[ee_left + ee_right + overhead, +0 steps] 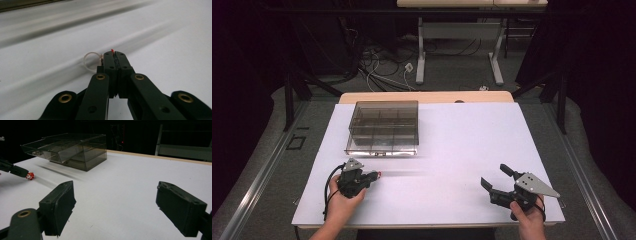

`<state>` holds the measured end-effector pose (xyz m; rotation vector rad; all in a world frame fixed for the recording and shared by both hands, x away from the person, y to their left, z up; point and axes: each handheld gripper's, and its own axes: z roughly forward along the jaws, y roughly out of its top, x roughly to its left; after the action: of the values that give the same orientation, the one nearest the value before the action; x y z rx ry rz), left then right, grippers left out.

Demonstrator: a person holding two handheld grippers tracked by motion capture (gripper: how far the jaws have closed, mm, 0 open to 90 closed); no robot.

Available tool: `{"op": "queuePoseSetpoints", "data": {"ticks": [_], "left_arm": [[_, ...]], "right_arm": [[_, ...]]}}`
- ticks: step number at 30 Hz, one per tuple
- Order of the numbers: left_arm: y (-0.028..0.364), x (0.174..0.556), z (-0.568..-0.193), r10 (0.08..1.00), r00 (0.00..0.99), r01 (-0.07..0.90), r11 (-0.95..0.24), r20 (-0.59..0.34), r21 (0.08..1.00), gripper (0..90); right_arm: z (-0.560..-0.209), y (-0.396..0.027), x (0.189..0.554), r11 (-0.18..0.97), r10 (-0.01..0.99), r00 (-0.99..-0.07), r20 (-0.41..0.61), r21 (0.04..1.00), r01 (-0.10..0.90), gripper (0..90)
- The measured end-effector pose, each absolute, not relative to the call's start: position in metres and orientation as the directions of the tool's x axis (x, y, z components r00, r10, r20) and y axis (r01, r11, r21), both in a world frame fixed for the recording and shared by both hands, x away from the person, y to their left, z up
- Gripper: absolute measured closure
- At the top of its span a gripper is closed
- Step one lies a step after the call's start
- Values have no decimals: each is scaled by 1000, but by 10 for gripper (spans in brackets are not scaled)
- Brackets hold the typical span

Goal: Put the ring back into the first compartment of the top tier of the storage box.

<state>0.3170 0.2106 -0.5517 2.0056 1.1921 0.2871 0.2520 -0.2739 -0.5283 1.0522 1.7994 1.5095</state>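
**A:** White sheeting covers the table (472, 150) in front of you, with a strip of bare wood showing along its far edge. Beyond that you have grey floor, a tangle of cables and the legs of another desk, and dark curtains close in both sides.

**B:** What's on the sheet?

**A:** Your smoky clear drawer box (382, 128) sits toward the far left, close to the far edge of the sheet. From your right gripper view one of its drawers looks pulled partway out toward you.

**B:** And my left gripper?

**A:** Your left gripper (373, 176) lies low at the near left, just in front of the box. Its jaws are pressed together on a small red and white piece (30, 176), whose red tip (112, 50) pokes out past the jaw ends. A clear ring (92, 61) stands just beside those jaws on the left of that view; you cannot tell whether it touches them.

**B:** The right one?

**A:** Your right gripper (498, 177) is at the near right, well apart from the left, jaws spread wide with nothing between them.

**B:** Room to move?

**A:** You have a broad bare stretch of sheet across the middle and the right, from the box to the right edge. Both your hands sit near the front edge, so there is little margin behind them.
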Motion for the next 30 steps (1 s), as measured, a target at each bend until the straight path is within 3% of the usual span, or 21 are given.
{"op": "queuePoseSetpoints", "data": {"ticks": [30], "left_arm": [[213,312,-542,808,551,627,-236,-208,743,893]], "right_arm": [[-528,-275,252,54,845,-531,67,977,208,149]]}}
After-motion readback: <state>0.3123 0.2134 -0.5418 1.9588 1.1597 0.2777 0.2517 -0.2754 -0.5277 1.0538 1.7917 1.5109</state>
